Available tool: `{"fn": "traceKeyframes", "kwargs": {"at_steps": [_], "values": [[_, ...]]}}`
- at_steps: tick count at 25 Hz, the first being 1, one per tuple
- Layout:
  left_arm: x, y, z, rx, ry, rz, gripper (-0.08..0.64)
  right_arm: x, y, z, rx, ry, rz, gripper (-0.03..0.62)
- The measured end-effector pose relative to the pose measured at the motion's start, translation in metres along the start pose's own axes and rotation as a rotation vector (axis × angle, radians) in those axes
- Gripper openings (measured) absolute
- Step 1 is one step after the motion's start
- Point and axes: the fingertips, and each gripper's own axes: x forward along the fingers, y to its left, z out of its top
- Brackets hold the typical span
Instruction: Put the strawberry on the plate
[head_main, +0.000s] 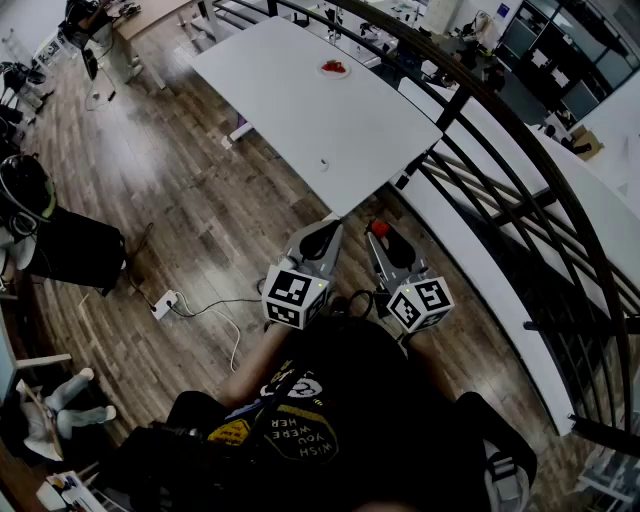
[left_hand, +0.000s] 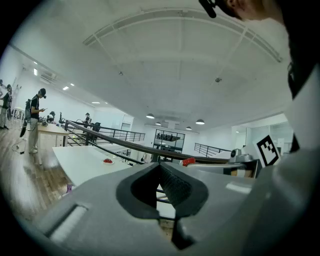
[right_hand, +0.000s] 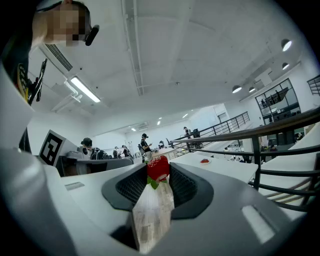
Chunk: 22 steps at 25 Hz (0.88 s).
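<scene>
Railing (head_main: 437, 137) flanks the table (head_main: 300, 95) bearing the plate (head_main: 334, 68); right tool (right_hand: 158, 173) pinches the strawberry (right_hand: 158, 166), left tool (left_hand: 160, 170) is pressed together.

Strawberry (right_hand: 158, 169): red, green leaves at its base, clamped between the pads of the right hand-held gripper (right_hand: 158, 176), off the floor. Plate (head_main: 334, 68): small, white, carrying something red, well apart on the table's (head_main: 300, 100) far end.

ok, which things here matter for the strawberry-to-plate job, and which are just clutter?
Job:
- strawberry, clamped in the right hand-held gripper
- plate, already holding something red
- white table

Lying about:
- left hand-held gripper, shut, empty
- power strip on the floor
- railing
- small object on the table
</scene>
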Motion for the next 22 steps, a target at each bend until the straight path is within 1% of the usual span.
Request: {"fn": "traceKeyframes", "kwargs": {"at_steps": [5,11,17,22], "values": [[-0.001,0.003,0.003,0.001,0.000,-0.001,0.002,0.002,0.003,0.004,0.006,-0.009,0.002,0.141],[0.004,-0.001,-0.004,-0.005,0.014,-0.001,0.002,0.002,0.000,0.000,0.006,-0.007,0.006,0.141],[0.012,-0.008,-0.008,-0.009,0.033,0.003,0.001,0.001,-0.015,-0.006,0.044,0.009,-0.010,0.141],[0.017,-0.007,-0.018,-0.003,0.050,0.037,0.002,0.004,-0.019,-0.008,0.059,-0.007,0.031,0.141]]}}
